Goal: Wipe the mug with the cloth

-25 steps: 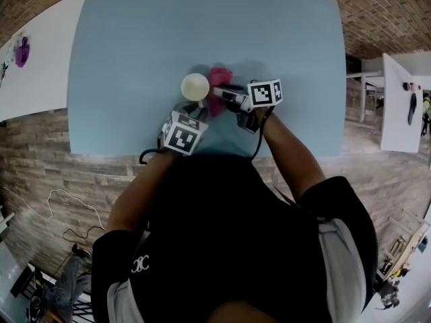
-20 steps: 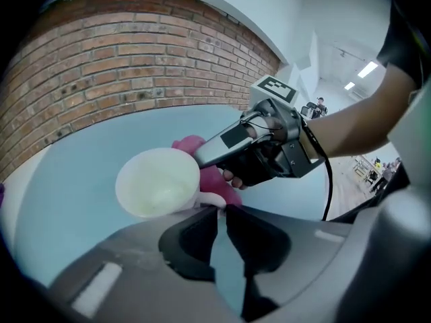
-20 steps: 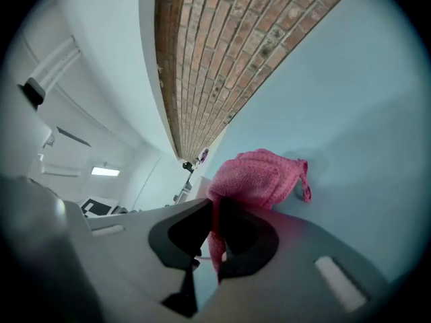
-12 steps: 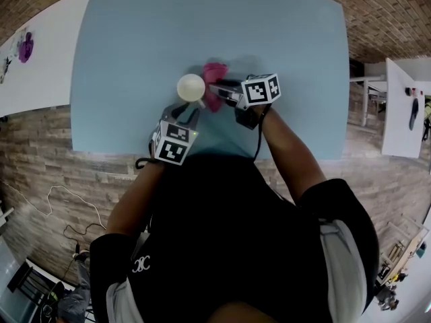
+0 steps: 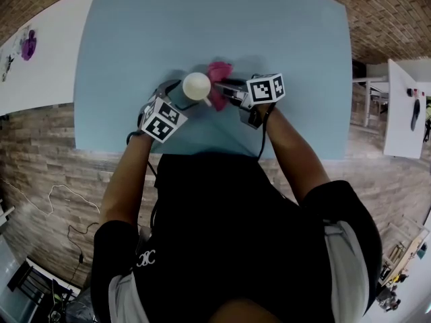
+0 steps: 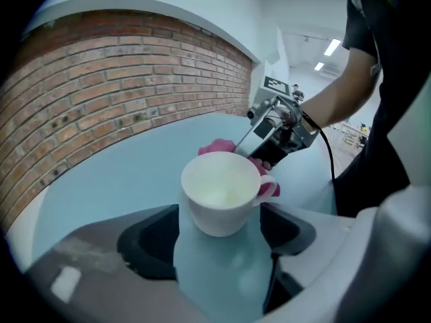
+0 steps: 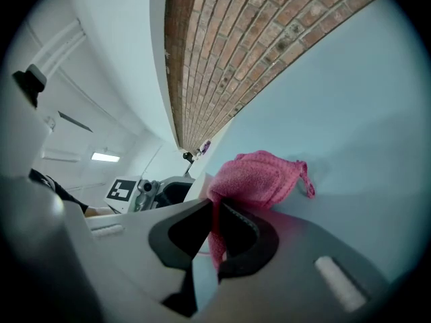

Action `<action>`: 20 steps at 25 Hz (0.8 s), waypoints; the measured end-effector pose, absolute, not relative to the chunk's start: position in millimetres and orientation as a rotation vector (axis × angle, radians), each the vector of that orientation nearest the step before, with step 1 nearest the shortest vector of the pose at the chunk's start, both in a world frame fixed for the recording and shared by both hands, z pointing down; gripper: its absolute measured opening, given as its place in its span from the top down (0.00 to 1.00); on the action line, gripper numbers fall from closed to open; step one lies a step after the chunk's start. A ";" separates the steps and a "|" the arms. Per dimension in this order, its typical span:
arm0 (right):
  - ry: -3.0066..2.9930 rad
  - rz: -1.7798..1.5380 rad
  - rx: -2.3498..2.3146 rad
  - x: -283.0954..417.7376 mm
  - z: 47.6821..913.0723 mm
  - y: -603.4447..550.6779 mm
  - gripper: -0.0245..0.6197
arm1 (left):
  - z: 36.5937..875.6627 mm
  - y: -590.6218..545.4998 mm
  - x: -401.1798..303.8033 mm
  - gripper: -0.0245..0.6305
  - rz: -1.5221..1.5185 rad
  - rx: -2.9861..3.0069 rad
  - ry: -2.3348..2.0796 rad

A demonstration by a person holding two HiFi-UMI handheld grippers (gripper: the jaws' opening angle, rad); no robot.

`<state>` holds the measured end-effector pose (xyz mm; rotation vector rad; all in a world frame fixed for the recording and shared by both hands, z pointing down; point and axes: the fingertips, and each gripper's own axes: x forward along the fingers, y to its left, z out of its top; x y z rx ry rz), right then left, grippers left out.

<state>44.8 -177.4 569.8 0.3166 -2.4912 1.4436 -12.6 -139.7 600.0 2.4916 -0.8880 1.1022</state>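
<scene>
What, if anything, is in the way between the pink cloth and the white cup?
Nothing visible. The cloth, pinched in the right gripper, sits right beside the mug, by its handle. The left gripper has its jaws opening with the mug between them, not pressing on it.

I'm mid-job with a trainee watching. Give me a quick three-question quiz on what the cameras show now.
1. True or false: the right claw is shut on the pink cloth.
2. How does the white mug stand? A) upright B) on its side C) upside down
3. Fill in: the mug stands between the jaws of the ___ claw.
Key: 1 true; 2 A; 3 left claw, whose jaws are opening with the mug between them.
</scene>
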 end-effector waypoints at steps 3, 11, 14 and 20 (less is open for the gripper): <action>-2.475 1.408 0.320 44.9 570.8 -175.2 0.90 | 604.7 -149.1 -3.9 0.35 1.125 2.530 -0.781; -2.446 1.387 0.277 40.9 571.2 -162.0 0.90 | 608.7 -152.7 9.8 0.31 1.138 2.544 -0.780; -2.429 1.388 0.278 44.0 574.4 -161.5 0.90 | 608.9 -153.4 10.7 0.31 1.105 2.487 -0.872; -2.389 1.275 0.184 41.6 578.0 -142.0 0.90 | 609.7 -155.5 7.1 0.31 1.012 2.363 -1.074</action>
